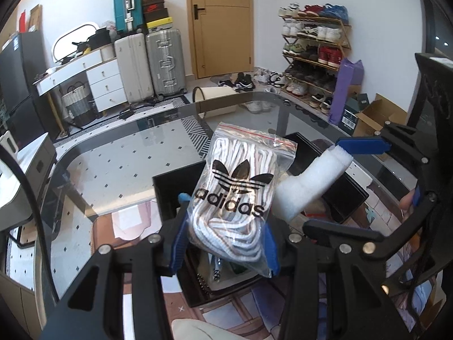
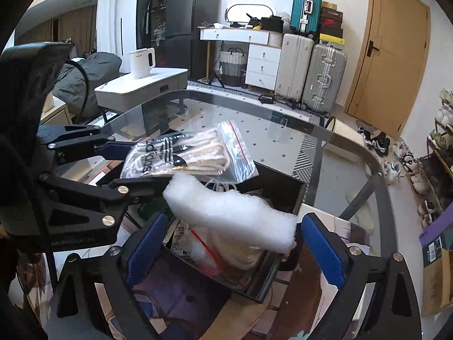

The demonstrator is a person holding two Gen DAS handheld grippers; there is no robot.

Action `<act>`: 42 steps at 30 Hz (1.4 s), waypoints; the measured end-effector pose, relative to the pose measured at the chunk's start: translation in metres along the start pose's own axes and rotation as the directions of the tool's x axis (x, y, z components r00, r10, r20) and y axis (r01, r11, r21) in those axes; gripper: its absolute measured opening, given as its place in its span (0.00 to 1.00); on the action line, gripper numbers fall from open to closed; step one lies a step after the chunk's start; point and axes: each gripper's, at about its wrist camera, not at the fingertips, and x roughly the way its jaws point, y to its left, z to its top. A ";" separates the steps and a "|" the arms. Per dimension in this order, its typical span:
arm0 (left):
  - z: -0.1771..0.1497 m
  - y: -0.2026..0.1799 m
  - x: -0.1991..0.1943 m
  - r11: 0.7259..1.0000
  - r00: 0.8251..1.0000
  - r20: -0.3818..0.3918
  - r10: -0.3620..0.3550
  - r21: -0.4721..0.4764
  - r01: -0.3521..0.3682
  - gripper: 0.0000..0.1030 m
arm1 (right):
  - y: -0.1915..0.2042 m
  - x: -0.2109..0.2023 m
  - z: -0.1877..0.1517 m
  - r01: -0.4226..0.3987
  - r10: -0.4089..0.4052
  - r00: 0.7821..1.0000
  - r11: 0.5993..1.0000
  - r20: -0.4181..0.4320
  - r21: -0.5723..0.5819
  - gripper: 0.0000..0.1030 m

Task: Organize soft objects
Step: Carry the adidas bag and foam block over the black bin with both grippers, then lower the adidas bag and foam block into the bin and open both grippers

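My left gripper (image 1: 223, 240) is shut on a clear zip bag of white laces with a black adidas logo (image 1: 237, 192), held above a black bin (image 1: 167, 187) on the glass table. The same bag (image 2: 181, 155) and left gripper (image 2: 136, 167) show in the right wrist view. A white foam piece (image 2: 229, 212) lies over the black bin (image 2: 286, 189), its end against my right gripper's right pad (image 2: 322, 243). My right gripper (image 2: 226, 246) stands open around it. The foam (image 1: 308, 187) and right gripper (image 1: 368, 181) also show in the left wrist view.
The bin holds another bagged item with a red zip (image 2: 209, 255) and other things. The glass table's rim (image 2: 283, 107) curves around. Beyond it stand suitcases (image 1: 164, 62), a white dresser (image 1: 104, 82), a shoe rack (image 1: 314, 53) and a low white table with a kettle (image 2: 141, 62).
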 end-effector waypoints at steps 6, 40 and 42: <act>0.003 -0.005 0.007 0.995 1.000 -0.020 -0.021 0.101 0.023 0.44 | -0.010 -0.009 -0.002 0.031 -0.032 0.999 0.998 0.017 0.049 0.95; -0.075 0.012 -0.074 0.965 0.977 0.122 0.174 -0.219 -0.145 1.00 | 0.036 -0.060 -0.047 0.002 -0.026 0.988 0.988 0.150 0.155 0.99; -0.082 0.009 -0.076 0.961 0.971 0.139 0.193 -0.227 -0.158 1.00 | 0.041 -0.063 -0.050 0.002 -0.030 0.984 0.988 0.175 0.157 0.99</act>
